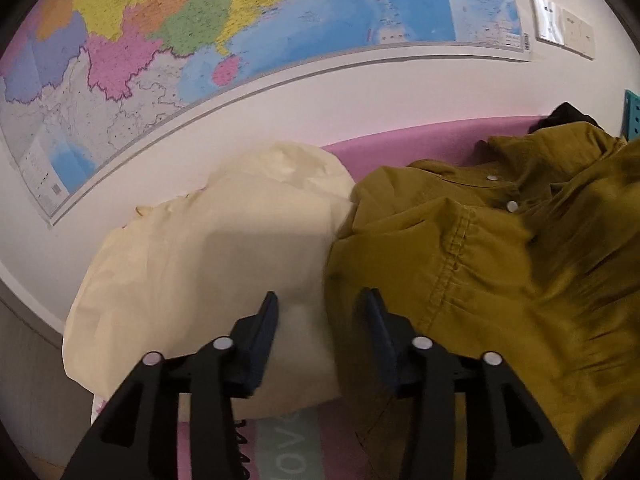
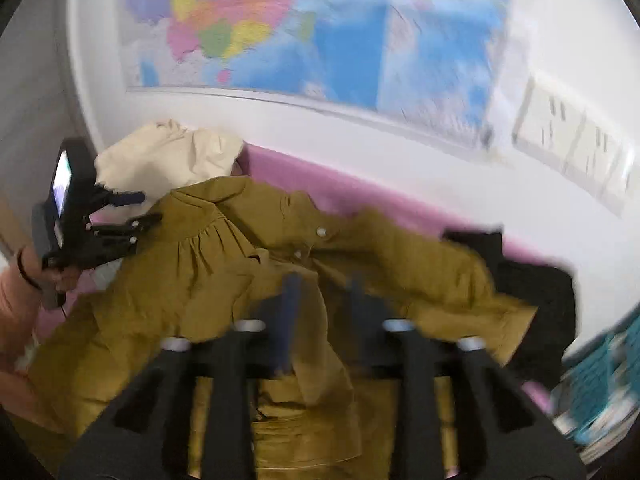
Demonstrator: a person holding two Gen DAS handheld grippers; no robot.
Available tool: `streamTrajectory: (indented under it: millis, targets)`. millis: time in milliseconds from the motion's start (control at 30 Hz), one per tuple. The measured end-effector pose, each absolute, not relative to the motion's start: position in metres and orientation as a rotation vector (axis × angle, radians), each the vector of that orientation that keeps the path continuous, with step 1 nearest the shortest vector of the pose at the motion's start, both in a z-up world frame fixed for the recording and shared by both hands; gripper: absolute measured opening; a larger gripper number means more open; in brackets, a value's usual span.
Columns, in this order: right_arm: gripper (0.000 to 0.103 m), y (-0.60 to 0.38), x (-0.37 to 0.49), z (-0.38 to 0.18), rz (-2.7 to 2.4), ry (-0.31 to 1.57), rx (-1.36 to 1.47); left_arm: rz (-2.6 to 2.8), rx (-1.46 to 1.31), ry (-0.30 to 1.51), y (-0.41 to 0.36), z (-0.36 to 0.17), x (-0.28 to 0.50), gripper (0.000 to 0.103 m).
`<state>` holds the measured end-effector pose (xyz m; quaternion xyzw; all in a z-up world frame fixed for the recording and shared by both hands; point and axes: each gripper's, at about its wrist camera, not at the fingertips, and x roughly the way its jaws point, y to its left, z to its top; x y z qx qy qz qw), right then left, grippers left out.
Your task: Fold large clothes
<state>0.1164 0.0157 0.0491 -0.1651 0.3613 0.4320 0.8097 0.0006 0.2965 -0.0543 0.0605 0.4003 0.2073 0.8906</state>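
White wall, colourful map, wall sockets.

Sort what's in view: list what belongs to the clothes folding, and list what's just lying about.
Belongs to the job:
- mustard shirt, spread on the pink surface
- cream garment beside it
- black garment at the far end, probably
- left gripper, fingers apart
- right gripper, blurred

Just lying about:
- wall map
- wall switches
- teal basket

Black left gripper, dark-blue pads, silver screws; black band on wrist.
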Motion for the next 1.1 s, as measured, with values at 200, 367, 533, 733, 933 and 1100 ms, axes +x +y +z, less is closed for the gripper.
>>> streamTrajectory:
  millis: [200,367,533,733,933,1100]
  targets:
    - [0.064,-0.061,0.105,-0.014,0.906,0.919,-0.057,0.338,0.075,0.82,0.295,-0.05,-0.015,0.062]
    - [0.06,-0.081,0.093,-0.069,0.848,1.047,0.023,0.259,0.043,0.808,0.282,-0.05,-0.016,0.065]
    - [0.004,-0.076,0.091,-0.043,0.926,0.96,0.028,0.251,0.027,0.817,0.273,-0.058,-0.012,0.065]
    - [0.004,-0.101,0.116,0.048,0.834,0.728,-0.048,0.339,0.07,0.82,0.275,-0.062,-0.011,0.062]
    - [0.011,-0.107,0.172,0.008,0.708,0.932,-0.11,0.37,0.057,0.845,0.283,-0.064,-0.009,0.074]
    - [0.027,-0.117,0.171,-0.037,0.717,1.019,-0.061,0.313,0.021,0.873,0.285,-0.062,-0.008,0.084]
